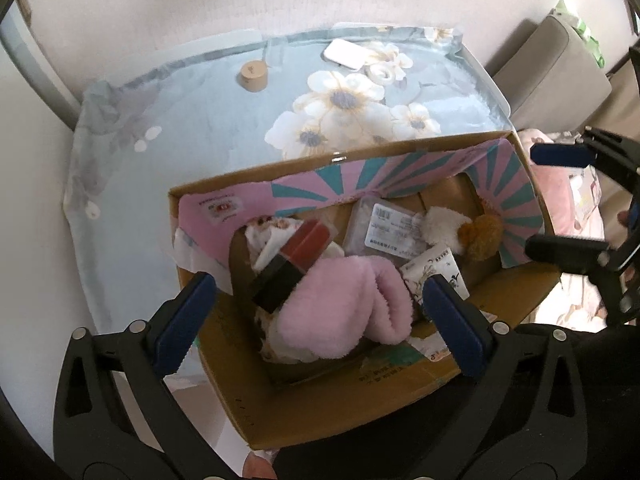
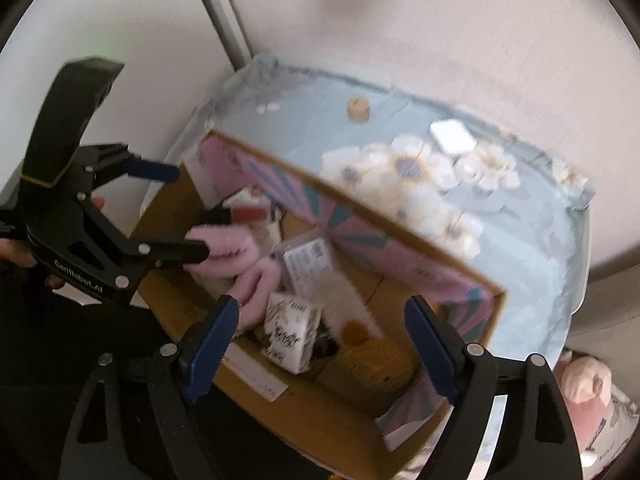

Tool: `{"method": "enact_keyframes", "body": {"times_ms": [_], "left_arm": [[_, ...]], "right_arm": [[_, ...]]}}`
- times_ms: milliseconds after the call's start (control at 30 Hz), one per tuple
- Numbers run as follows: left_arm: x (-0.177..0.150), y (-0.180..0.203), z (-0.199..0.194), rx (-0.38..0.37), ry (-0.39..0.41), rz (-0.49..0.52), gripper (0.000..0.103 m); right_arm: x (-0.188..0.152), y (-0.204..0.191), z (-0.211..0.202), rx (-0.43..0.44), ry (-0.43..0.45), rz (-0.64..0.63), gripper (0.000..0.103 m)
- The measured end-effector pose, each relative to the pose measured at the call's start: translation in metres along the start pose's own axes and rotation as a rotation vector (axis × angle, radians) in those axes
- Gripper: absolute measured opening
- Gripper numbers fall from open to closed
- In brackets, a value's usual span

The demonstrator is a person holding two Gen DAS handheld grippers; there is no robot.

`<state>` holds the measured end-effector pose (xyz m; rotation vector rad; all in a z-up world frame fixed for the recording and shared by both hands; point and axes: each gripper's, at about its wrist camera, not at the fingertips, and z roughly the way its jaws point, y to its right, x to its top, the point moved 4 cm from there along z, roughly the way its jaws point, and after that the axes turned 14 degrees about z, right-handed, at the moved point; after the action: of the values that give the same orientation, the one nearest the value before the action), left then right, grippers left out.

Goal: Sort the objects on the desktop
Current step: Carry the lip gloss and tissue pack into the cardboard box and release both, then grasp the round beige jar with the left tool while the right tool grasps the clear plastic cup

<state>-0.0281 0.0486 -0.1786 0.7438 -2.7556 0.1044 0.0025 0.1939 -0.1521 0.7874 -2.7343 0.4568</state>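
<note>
Above cardboard box rim, splayed left hand-held gripper

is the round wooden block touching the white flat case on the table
Apart. In the left wrist view the round wooden block and the white flat case sit with bare blue floral tablecloth plainly between them.

Blurred right-wrist view; box contents half-buried under pink fluffy cloth.

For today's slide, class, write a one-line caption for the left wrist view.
Open left gripper above a brown cardboard box holding a fluffy pink sock; round wooden block remains on the floral tablecloth.
</note>
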Motion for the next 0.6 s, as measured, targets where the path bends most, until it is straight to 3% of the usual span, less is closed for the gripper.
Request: {"method": "enact_keyframes", "body": {"times_ms": [233,433,600], "left_arm": [[0.003,-0.007,-0.010,0.027,0.031,-0.029,0.103],[0.015,-0.022,-0.024,0.065,0.069,-0.005,0.103],[0.043,-0.047,-0.047,0.125,0.165,0.055,0.103]], "right_arm": [[0.016,0.009,-0.013,0.065,0.038,0.047,0.082],[0.029,0.013,-0.017,0.070,0.051,-0.013,0.082],[0.054,0.016,-0.027,0.074,0.122,-0.121,0.082]]}}
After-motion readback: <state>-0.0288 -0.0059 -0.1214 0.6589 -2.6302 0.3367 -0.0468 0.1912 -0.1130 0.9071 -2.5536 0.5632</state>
